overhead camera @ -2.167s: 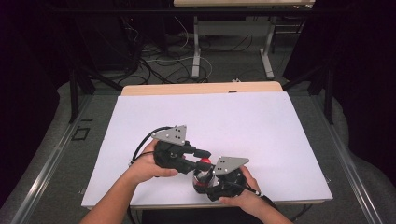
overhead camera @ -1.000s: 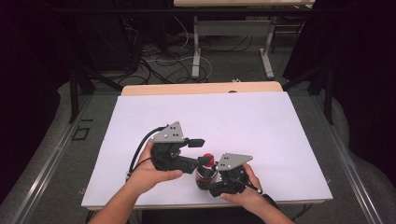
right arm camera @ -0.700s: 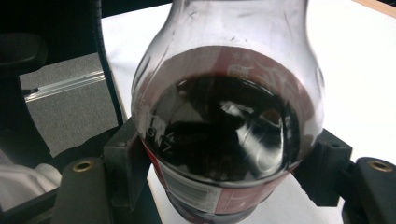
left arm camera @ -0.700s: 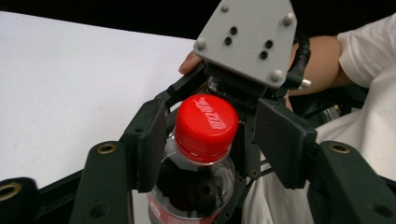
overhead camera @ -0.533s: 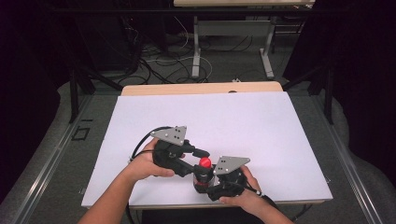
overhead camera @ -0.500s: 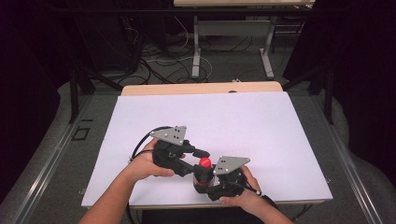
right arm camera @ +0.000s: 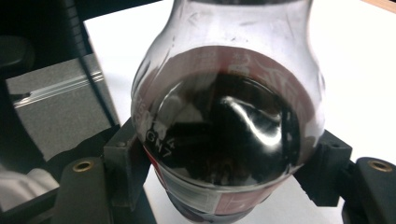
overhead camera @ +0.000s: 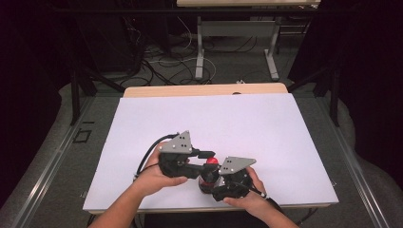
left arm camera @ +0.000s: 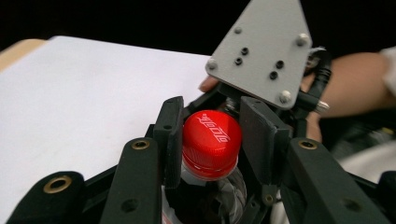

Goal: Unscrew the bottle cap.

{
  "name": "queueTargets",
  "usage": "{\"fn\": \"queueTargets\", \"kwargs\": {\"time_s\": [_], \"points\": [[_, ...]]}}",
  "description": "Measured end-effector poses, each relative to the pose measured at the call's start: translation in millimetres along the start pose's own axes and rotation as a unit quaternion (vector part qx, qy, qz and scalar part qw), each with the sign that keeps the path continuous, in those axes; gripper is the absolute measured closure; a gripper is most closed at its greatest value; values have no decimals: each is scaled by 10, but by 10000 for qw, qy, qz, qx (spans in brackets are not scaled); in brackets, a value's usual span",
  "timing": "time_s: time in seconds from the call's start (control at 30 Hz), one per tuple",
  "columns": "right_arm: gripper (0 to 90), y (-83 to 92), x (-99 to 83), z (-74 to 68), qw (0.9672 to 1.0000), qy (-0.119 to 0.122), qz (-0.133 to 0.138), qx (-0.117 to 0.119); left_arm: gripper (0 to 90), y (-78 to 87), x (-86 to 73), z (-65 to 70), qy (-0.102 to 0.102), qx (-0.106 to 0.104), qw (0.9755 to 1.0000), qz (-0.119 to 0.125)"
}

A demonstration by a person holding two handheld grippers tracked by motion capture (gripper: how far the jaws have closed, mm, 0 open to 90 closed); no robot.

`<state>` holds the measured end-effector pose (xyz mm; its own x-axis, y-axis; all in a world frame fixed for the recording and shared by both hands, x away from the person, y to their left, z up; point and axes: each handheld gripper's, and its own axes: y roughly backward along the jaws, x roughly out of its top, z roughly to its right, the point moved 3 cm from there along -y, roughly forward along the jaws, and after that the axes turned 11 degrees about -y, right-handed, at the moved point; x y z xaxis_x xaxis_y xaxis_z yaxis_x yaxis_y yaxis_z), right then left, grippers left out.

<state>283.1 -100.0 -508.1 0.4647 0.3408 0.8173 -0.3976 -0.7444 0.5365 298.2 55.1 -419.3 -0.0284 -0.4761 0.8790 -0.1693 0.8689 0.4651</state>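
Observation:
A small cola bottle (right arm camera: 224, 116) with dark drink stands near the front edge of the white sheet (overhead camera: 237, 118). My right gripper (right arm camera: 226, 163) is shut on its lower body, one pad (right arm camera: 126, 158) on each side. In the high view the bottle (overhead camera: 207, 178) stands between both hands. My left gripper (left arm camera: 210, 140) reaches over the top, and its jaws have just been closing on the red cap (left arm camera: 211, 142); both pads (left arm camera: 170, 135) now press on it. The cap (overhead camera: 212, 161) shows as a red dot in the high view.
The sheet covers a wooden table whose far edge (overhead camera: 204, 90) shows bare. Beyond it stand a dark floor, cables and a table frame (overhead camera: 199, 52). The right gripper's grey plate (left arm camera: 261, 51) sits close behind the cap.
The left gripper's jaws have drawn in onto the red cap. Both hands and the bottle have stayed almost where they were.

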Motion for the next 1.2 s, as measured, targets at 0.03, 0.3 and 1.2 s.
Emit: {"fn": "queueTargets", "kwargs": {"time_s": [0.03,0.3,1.2], "points": [[290,0,0,0,10000,0,0,0,615,-17,9,36,102,227,9997,-4],[290,15,-2,57,9996,-86,-38,-254,616,-128,18,274,791,1790,9806,42],[289,-6,-2,-34,9999,87,-55,64,496,66,-5,-94,-250,-317,9992,10]]}}
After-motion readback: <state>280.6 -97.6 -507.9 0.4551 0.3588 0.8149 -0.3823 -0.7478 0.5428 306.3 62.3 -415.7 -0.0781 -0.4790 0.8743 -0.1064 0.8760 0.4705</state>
